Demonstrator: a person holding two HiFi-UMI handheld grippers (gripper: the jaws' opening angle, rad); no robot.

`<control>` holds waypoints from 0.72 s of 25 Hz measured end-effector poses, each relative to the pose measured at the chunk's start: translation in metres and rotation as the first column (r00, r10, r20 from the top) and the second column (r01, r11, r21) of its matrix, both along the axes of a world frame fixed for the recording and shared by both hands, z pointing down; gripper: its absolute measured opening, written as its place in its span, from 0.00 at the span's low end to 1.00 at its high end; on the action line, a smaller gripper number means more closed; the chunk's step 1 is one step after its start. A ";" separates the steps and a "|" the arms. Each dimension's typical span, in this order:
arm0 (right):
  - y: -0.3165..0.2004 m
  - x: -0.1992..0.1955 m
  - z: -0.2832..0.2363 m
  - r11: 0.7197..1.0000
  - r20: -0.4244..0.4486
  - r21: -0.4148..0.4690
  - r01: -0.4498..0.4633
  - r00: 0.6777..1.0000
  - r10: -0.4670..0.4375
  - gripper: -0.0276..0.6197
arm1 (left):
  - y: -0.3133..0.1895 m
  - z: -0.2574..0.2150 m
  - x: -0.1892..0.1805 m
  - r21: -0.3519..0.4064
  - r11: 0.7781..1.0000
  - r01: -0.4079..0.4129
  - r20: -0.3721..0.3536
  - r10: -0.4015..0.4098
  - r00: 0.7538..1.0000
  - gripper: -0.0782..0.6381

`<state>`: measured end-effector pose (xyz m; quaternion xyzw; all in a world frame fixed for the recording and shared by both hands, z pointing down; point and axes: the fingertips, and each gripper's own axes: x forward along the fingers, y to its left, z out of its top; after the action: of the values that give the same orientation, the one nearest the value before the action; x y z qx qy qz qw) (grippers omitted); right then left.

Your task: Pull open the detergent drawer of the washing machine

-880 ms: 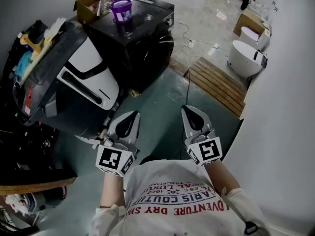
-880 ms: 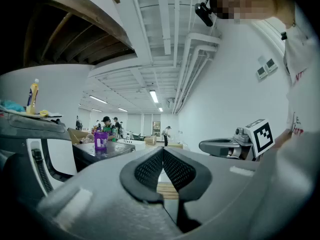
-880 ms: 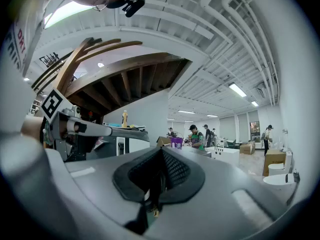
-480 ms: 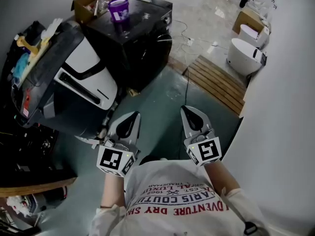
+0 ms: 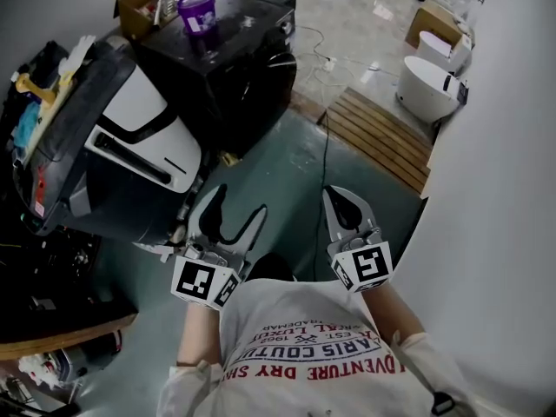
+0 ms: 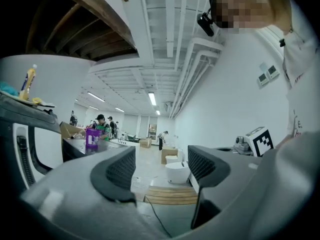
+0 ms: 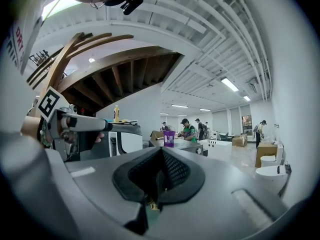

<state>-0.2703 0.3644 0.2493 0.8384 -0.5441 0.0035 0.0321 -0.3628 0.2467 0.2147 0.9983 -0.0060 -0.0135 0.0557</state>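
Observation:
The washing machine (image 5: pixel 130 137) stands at the left of the head view, with a white front panel, a dark top and a long dark slot (image 5: pixel 129 158) across the panel. It also shows at the left edge of the left gripper view (image 6: pixel 25 149) and behind the jaws in the right gripper view (image 7: pixel 122 141). My left gripper (image 5: pixel 236 205) is held level a short way right of the machine's lower front. Its jaws stand wide apart with nothing between them (image 6: pixel 160 169). My right gripper (image 5: pixel 345 208) hangs beside it, shut and empty (image 7: pixel 160 176).
A black machine (image 5: pixel 234 68) with a purple container (image 5: pixel 197 11) on top stands behind the washer. A cardboard box (image 5: pixel 139 3) sits further back. A wooden pallet (image 5: pixel 382 142), a white tub (image 5: pixel 430 85) and a floor cable (image 5: pixel 327 146) lie ahead. A white wall (image 5: pixel 504 189) runs along the right.
The left gripper's jaws were closed before and now stand wide apart. The right gripper stays shut and both hands keep their place.

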 end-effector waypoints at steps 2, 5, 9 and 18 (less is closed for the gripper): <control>0.000 0.007 0.004 1.000 0.015 -0.004 -0.011 1.000 0.011 0.03 | -0.002 0.006 0.008 0.014 1.000 -0.010 0.028 0.010 1.000 0.57; -0.005 0.017 0.012 1.000 0.023 -0.016 -0.020 1.000 0.020 0.03 | -0.011 0.014 0.020 0.003 1.000 -0.009 0.044 0.009 0.999 0.57; -0.016 0.039 0.025 0.999 0.043 -0.030 -0.042 0.998 0.043 0.03 | -0.024 0.029 0.043 -0.011 1.000 -0.029 0.065 0.030 0.997 0.57; -0.092 0.132 0.026 0.996 0.041 -0.051 -0.071 0.996 0.073 0.03 | -0.113 0.052 0.144 -0.073 0.997 -0.006 0.068 0.011 0.998 0.54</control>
<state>-0.1380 0.2720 0.2756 0.8563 -0.5136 0.0362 0.0407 -0.2193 0.1336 0.2672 0.9955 -0.0042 0.0210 0.0920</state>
